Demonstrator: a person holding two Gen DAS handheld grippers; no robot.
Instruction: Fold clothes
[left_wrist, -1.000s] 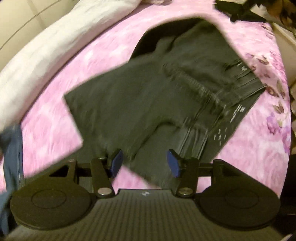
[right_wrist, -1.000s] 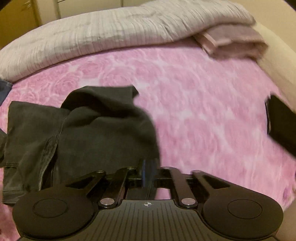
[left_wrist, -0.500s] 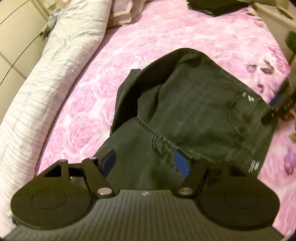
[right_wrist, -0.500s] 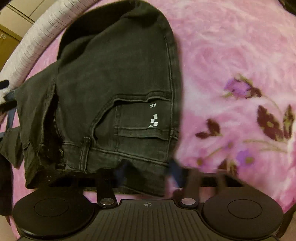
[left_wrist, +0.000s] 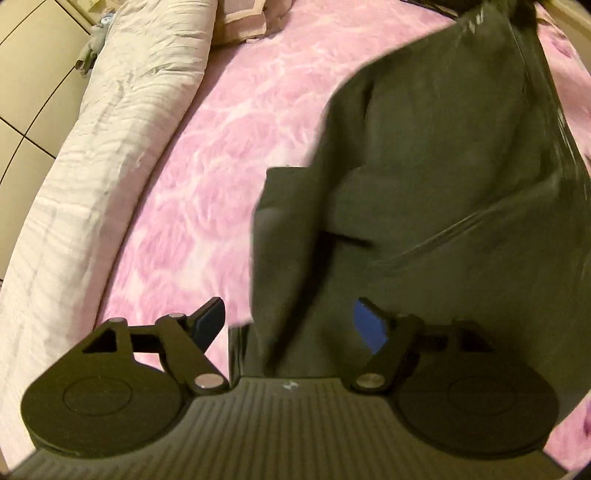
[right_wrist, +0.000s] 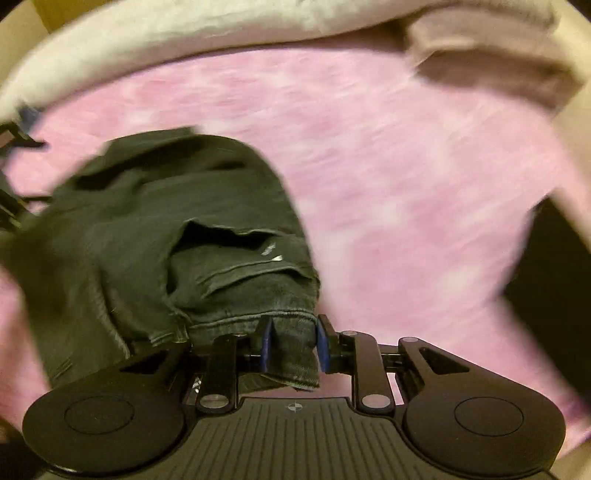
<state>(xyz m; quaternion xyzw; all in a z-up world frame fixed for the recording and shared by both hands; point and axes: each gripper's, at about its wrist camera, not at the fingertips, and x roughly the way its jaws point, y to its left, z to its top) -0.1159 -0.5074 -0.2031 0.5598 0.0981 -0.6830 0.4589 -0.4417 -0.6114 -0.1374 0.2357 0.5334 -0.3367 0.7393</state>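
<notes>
A pink rose-patterned bedspread fills mid-frame. A white quilt runs along the left, a folded pinkish blanket at top. Cream panelled wall upper left.

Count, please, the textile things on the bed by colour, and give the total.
Dark grey: 1, the jeans, pinched at the waistband by the right gripper; the left gripper is open.
Pink: 1, the floral bed cover.
White: 1, the rolled quilt.
Beige-pink: 1, the folded blanket.
Total: 4.
</notes>
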